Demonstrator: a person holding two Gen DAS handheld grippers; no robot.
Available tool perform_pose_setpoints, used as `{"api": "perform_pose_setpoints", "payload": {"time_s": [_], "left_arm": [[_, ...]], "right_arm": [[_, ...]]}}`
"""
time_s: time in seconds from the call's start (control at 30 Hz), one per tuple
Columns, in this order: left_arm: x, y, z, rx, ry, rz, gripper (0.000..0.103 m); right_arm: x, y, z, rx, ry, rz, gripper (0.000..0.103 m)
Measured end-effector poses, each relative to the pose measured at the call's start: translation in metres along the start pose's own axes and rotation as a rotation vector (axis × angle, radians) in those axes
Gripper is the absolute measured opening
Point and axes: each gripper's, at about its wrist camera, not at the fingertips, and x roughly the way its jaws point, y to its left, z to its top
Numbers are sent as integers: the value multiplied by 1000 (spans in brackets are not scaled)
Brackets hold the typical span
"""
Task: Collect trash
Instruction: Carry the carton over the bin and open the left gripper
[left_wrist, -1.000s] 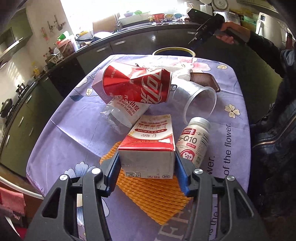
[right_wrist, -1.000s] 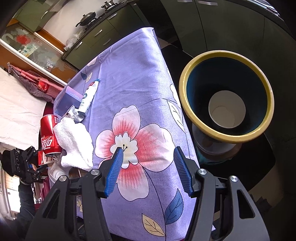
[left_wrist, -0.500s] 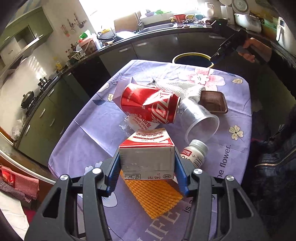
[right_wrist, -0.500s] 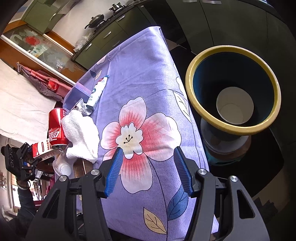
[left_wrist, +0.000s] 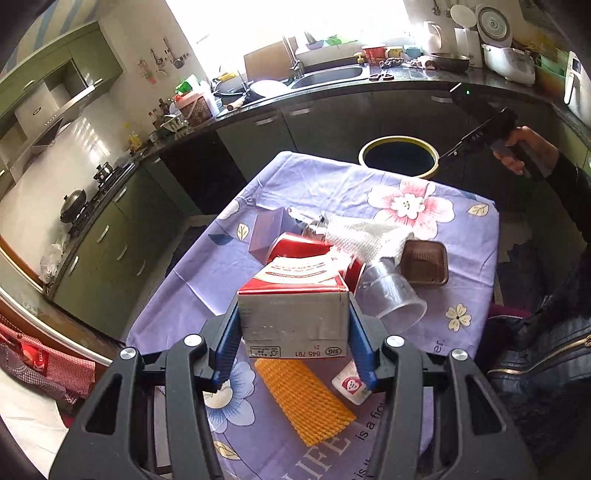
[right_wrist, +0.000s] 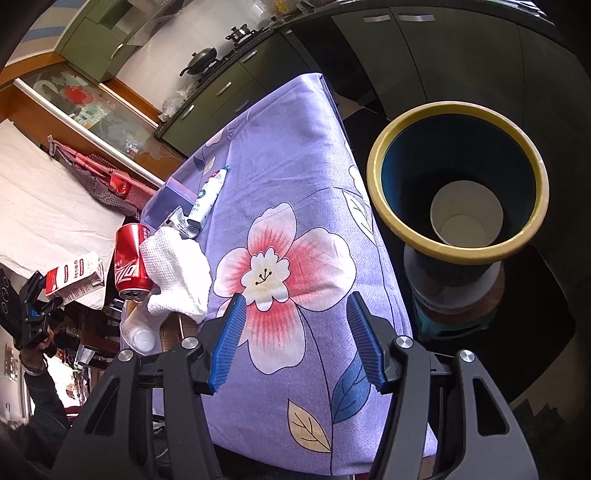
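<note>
Lilac flowered tablecloth (right_wrist: 295, 155); red can (right_wrist: 129, 258); yellow-rimmed blue bin (right_wrist: 458, 254).

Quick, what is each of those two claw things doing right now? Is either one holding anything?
Left gripper: closed on the red and white drink carton, lifted off the table.
Right gripper: open, empty, above the flowered tablecloth.
</note>
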Motion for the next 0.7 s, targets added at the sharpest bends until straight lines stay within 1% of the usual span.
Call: {"api": "perform_pose_setpoints", "payload": {"time_s": [0.1, 0.17, 0.27, 0.37, 0.43, 0.53, 0.6, 0.7], "left_arm": [[3, -8, 33, 28, -42, -33, 50], [13, -17, 60, 53, -73, -70, 50], [42, -33, 104, 70, -106, -166, 50], [81, -61, 151, 115, -117, -259, 50], [112, -83, 183, 142, -112, -313, 50], [162, -118, 227, 163, -79, -383, 50], [193, -141, 251, 184, -54, -407, 50], [240, -174, 277, 191, -11, -430, 50]], "right_arm": [[-12, -8, -1, 6, -36, -2, 57], [-22, -16, -3, 18, -57, -2, 57], [-41, -35, -10, 49, -93, -14, 57], [-60, -56, -19, 87, -126, -29, 57], [-70, -68, -25, 115, -149, -41, 57], [-83, -85, -34, 143, -169, -54, 57], [-88, -94, -38, 158, -176, -59, 57], [-95, -105, -44, 177, -182, -66, 57]]}}
